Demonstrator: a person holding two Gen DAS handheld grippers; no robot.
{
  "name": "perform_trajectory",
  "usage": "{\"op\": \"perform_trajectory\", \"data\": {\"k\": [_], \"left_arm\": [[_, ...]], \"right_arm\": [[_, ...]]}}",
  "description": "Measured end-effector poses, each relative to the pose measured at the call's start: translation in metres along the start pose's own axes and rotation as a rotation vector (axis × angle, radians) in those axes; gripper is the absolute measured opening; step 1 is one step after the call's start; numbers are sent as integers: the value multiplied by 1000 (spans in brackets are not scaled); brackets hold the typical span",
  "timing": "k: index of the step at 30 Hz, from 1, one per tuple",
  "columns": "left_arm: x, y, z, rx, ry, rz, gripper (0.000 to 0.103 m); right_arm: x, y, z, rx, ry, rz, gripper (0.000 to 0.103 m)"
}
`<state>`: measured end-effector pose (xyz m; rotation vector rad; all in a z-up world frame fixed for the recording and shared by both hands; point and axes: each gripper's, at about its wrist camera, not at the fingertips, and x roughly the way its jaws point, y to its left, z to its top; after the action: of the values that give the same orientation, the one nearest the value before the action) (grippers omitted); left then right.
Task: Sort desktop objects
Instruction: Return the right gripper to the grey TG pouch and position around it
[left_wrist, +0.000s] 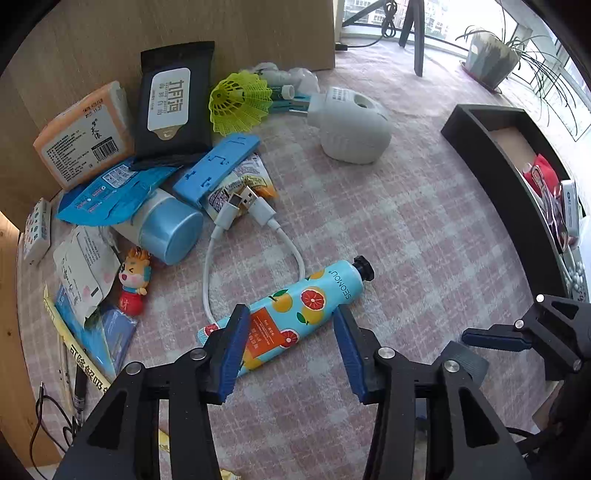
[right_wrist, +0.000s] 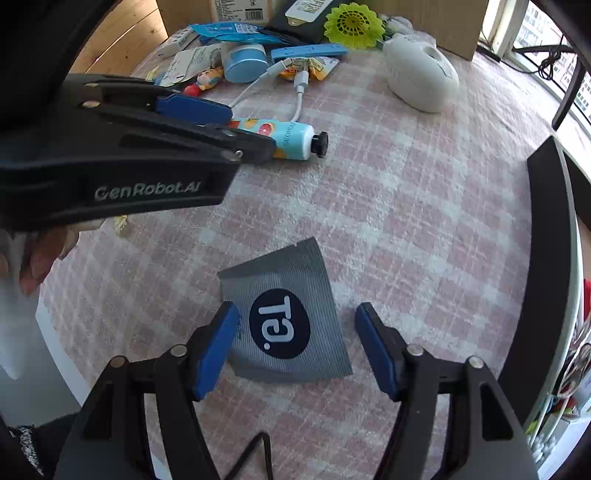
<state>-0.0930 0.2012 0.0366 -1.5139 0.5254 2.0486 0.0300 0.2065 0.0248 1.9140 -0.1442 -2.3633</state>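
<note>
Judging by how much clutter is left, this sort is maybe a quarter done at best. The black tray (left_wrist: 480, 147) along the right edge of the bench has a few bits in it already, a red packet (left_wrist: 543, 173) and a small white box, but the big heap is at the far left corner against the cardboard: black wipes pack (left_wrist: 173, 99), orange pack (left_wrist: 81, 140), blue phone stand (left_wrist: 218, 162), blue-capped jar (left_wrist: 170, 229), yellow shuttlecock (left_wrist: 240, 101), white plug-in gadget (left_wrist: 351, 125), plus a little red figurine (left_wrist: 135, 280). The left gripper (left_wrist: 291, 343) is spread wide, hovering with its pads on either side of the fruit-print hand cream tube (left_wrist: 295, 306), which lies flat near the middle of the bench with the white USB cable (left_wrist: 255, 236) looped behind it. Not gripping yet as far as I can tell. The right gripper (right_wrist: 295, 347) is also released, straddling a grey sachet (right_wrist: 284, 314) near the front edge. Both look like the next picks.
</note>
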Motion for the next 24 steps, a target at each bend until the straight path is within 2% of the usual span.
{"op": "perform_trajectory", "data": {"k": [3, 8, 12, 15, 18, 24], "left_arm": [[1, 1, 5, 7, -2, -4, 46], [4, -2, 11, 47, 18, -25, 45], [0, -6, 14, 50, 38, -81, 44], [-3, -7, 19, 56, 22, -61, 44], [-11, -7, 20, 50, 10, -48, 44], [-60, 1, -3, 22, -25, -47, 45]], "right_arm": [[0, -4, 2, 2, 2, 4, 67], [0, -21, 6, 23, 0, -64, 67], [-3, -32, 6, 58, 2, -34, 67], [-5, -35, 3, 73, 5, 6, 67], [-11, -35, -1, 74, -3, 9, 67], [-51, -43, -10, 101, -17, 47, 67]]}}
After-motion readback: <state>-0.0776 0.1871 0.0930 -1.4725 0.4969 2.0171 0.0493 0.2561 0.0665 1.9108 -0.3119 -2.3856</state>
